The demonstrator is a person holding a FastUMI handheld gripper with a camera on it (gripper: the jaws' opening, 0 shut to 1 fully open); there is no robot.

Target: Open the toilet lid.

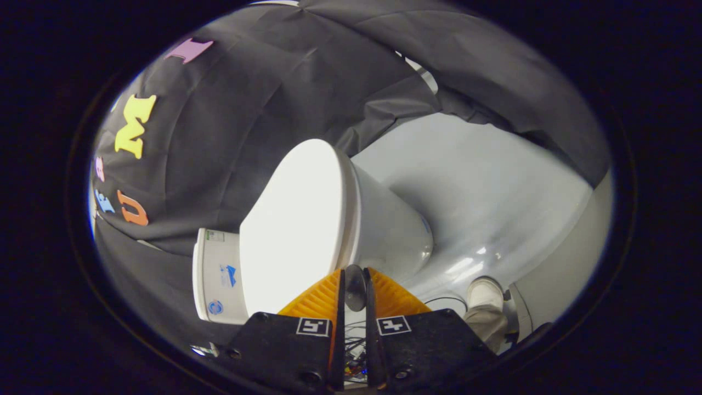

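A white toilet stands on the pale floor, tilted in my rolled view. Its lid (296, 219) lies down flat on the bowl (389, 230), and the tank (216, 274) sits behind it against the black cloth. My gripper (355, 277) is at the lid's side rim, its fingers drawn close together. A small dark round tab (355, 286) at the rim sits clamped between the two fingertips.
The glossy pale floor (493, 192) spreads beyond the bowl. A person's light shoe (485, 291) and trouser leg (488, 323) stand close beside my fingers. Black cloth walls (247, 109) close in behind the toilet.
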